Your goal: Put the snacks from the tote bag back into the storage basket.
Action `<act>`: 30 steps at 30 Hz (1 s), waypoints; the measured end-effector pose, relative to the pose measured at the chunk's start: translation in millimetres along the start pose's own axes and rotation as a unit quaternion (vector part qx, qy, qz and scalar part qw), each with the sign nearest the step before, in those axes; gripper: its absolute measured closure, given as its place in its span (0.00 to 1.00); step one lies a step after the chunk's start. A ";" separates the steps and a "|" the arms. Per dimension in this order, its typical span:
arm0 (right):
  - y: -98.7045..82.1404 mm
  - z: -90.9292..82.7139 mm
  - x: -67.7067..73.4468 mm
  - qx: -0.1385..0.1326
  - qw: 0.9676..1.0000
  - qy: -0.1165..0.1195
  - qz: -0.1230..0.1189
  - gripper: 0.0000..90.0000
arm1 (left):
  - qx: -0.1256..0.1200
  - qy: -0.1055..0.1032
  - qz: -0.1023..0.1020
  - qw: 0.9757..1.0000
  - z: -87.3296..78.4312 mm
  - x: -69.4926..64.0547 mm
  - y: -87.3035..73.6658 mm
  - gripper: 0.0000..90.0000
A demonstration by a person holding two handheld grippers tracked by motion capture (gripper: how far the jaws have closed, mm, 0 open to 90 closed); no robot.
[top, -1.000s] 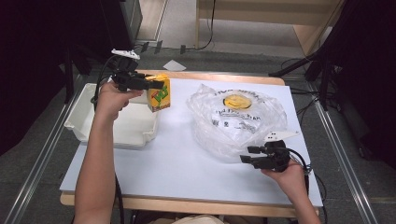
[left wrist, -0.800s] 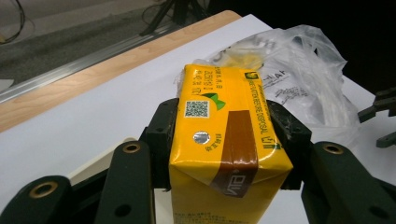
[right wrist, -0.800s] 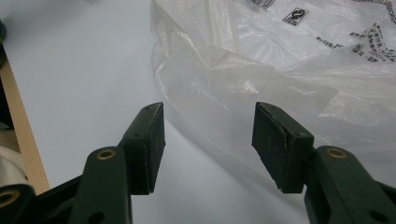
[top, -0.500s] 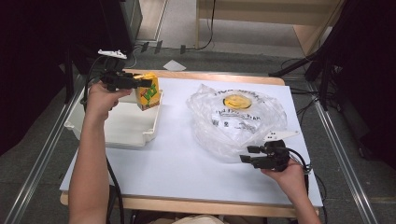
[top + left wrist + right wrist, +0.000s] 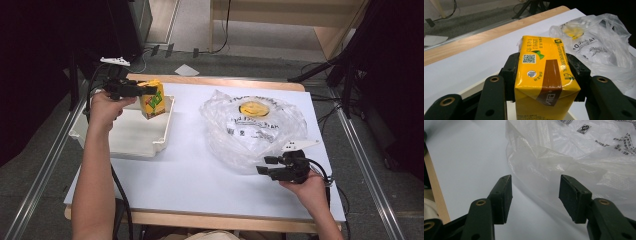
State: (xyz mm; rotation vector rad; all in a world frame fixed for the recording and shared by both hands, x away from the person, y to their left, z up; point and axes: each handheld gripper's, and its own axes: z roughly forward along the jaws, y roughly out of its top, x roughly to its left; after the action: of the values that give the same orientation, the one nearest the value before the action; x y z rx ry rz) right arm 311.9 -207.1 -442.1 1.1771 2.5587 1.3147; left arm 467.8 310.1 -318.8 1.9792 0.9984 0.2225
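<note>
A yellow drink carton (image 5: 152, 100) hangs upright over the far right corner of a white tray (image 5: 125, 145). My left gripper (image 5: 149, 89) is shut on its upper part; in the left gripper view the carton (image 5: 541, 72) sits tight between both black pads (image 5: 510, 72). A crumpled clear plastic bag (image 5: 255, 125) with a yellow print lies on the right half of the table. My right gripper (image 5: 263, 166) rests low at the bag's near edge, pointing left. It stands open (image 5: 535, 192) with only the bag's edge (image 5: 574, 152) beyond its pads.
The white tabletop (image 5: 200, 180) has a wooden border along its far side (image 5: 215, 81) and near side. The tray sits at the table's left edge. Metal rails (image 5: 367, 165) run along both sides, and a sheet of paper (image 5: 186, 70) lies on the floor behind.
My left gripper has carried the carton to the left, from beside the tray's right wall to over the tray, and slightly lower. The right gripper has stayed put.
</note>
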 end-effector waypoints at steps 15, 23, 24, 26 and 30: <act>-0.5 -0.2 0.3 0.000 1.000 0.001 -0.002 0.50 | 0.005 0.019 -0.016 1.000 14.5 13.9 -14.9 0.59; -0.8 0.0 -0.9 0.001 1.000 0.001 -0.001 0.50 | 0.003 0.028 -0.019 0.999 24.7 14.3 -25.7 0.59; -0.7 0.1 -0.8 0.001 1.000 0.001 -0.001 0.50 | 0.005 0.031 -0.019 0.999 26.0 14.7 -26.8 0.59; -0.6 0.1 -0.6 0.001 1.000 0.001 0.000 0.51 | 0.006 0.032 -0.024 0.999 28.9 16.2 -29.0 0.59; -0.5 0.2 -0.9 0.000 1.000 0.000 -0.001 0.51 | 0.011 0.034 -0.026 0.999 34.9 19.0 -32.5 0.59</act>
State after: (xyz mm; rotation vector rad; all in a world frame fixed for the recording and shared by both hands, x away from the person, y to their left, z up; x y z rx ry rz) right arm 312.3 -207.7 -442.9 1.1751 2.5602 1.3142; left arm 479.5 311.1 -368.8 1.9742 1.1004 0.2528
